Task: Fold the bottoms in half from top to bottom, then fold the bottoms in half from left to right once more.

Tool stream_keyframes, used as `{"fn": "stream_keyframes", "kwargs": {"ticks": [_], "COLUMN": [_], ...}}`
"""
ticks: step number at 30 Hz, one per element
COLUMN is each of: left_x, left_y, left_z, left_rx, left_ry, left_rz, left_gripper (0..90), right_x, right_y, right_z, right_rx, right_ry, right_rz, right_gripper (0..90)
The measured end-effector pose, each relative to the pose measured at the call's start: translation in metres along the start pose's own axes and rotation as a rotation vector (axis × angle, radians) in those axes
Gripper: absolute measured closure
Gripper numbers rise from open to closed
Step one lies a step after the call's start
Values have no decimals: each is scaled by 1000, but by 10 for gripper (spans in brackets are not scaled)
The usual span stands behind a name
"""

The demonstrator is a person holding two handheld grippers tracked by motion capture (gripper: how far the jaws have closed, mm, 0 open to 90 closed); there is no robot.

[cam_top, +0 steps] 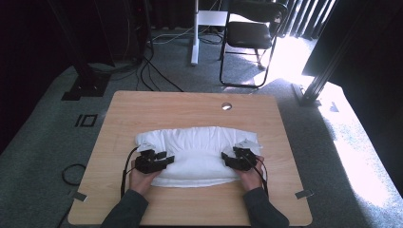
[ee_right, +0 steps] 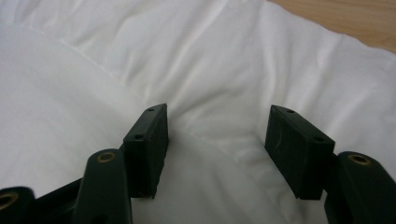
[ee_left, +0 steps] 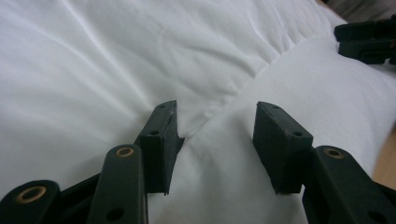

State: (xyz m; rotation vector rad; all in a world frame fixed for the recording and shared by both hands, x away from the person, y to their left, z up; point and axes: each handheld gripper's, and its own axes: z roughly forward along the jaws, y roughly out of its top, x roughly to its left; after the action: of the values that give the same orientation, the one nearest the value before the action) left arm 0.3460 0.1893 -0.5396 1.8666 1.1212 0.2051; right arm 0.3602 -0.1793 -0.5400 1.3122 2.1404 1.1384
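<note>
A white, padded fabric bundle, seemingly a folded quilt or pillow [cam_top: 197, 154], is seen lying on the light wooden surface [cam_top: 142, 107], near the middle and closer to the person's edge. Its long axis is laid from left to right across the surface, with the rounded folded edge turned toward the person and the gathered, creased edge turned away.

At the left end of the bundle, the left tongs [cam_top: 164, 158] are held low over the fabric by the person's left hand [cam_top: 141, 176]. In the left gripper view, the left tongs [ee_left: 215, 140] are shown spread apart, nothing being clamped between the jaws, which straddle a seam where two soft layers meet. This placement is judged to be a setup for pinching the upper layer at that end.

At the right end, the right tongs [cam_top: 226, 159] are held by the right hand [cam_top: 251, 175] in a mirrored position. In the right gripper view, the right tongs [ee_right: 217, 140] are likewise seen parted and empty, set over a crease in the white fabric. The symmetrical hold is judged to be chosen so that both ends can be lifted or folded evenly together.
</note>
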Motion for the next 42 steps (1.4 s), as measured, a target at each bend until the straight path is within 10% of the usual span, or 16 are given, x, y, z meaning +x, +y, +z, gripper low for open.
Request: {"fn": "stream_keyframes", "kwargs": {"ticks": [8,15,21,31,42], "left_x": [6,25,31,33,42], "left_y": [-15,-19,-23,-26,-20], "left_z": [-11,-36,-29,-30,-22], "left_rx": [15,18,82,59,-18], "left_ry": [98,361,340,269,173], "left_rz": [36,-23,-45,-46,-155], "left_gripper": [495,277,200,210,210], "right_x": [-4,-5,-6,-7,-7], "right_y": [-14,-16,-17,-18,-17], "right_z": [-1,2,1,2,3], "right_rx": [57,63,63,58,60], "right_ry": [-22,-12,-7,0,4], "right_rz": [-46,-33,-29,-24,-21], "right_gripper": [384,385,385,385,385]}}
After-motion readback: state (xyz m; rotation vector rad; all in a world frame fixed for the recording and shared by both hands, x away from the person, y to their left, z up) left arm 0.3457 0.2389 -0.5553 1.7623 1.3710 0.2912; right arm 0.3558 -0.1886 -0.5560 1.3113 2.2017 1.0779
